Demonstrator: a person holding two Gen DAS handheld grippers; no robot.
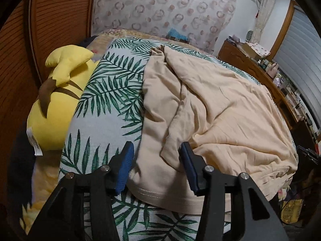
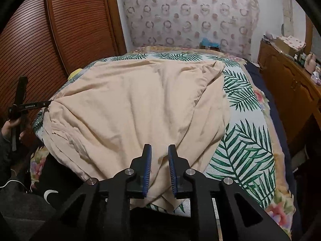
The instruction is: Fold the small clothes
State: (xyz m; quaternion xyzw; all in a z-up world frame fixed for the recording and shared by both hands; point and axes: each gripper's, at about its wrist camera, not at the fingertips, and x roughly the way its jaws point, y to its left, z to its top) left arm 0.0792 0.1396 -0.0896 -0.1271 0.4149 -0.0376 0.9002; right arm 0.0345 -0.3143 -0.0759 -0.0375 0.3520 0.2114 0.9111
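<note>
Room: bedroom, with a slatted wooden door (image 2: pixel 66 32) on one side, a patterned curtain (image 2: pixel 190 16) at the back and a cluttered wooden dresser (image 2: pixel 289 84) along the other side.
Surface: bed with a leaf-print sheet (image 2: pixel 246 152) (soft and springy by the look of it, so I wouldn't count on a firm press against it). A yellow plush (image 1: pixel 60 104) sits at the edge, just beside the garment.
Shirt: 1 beige shirt (image 2: pixel 136 104) spread over the middle of the sheet, rumpled, its hem (image 1: pixel 172 198) at the near edge.
Handling: looks thin, light and floppy; probably sags and slides if lifted from 1 point only.
Where to grab: my guess is the hem corners or the side edges, 2 pinches at once.
Left gripper (image 1: pixel 156 158): spread wide, a ridge of shirt between the pads, not pinched.
Right gripper (image 2: pixel 159 164): parted a little, cloth bunched in the gap, pads don't seem to clamp it.
</note>
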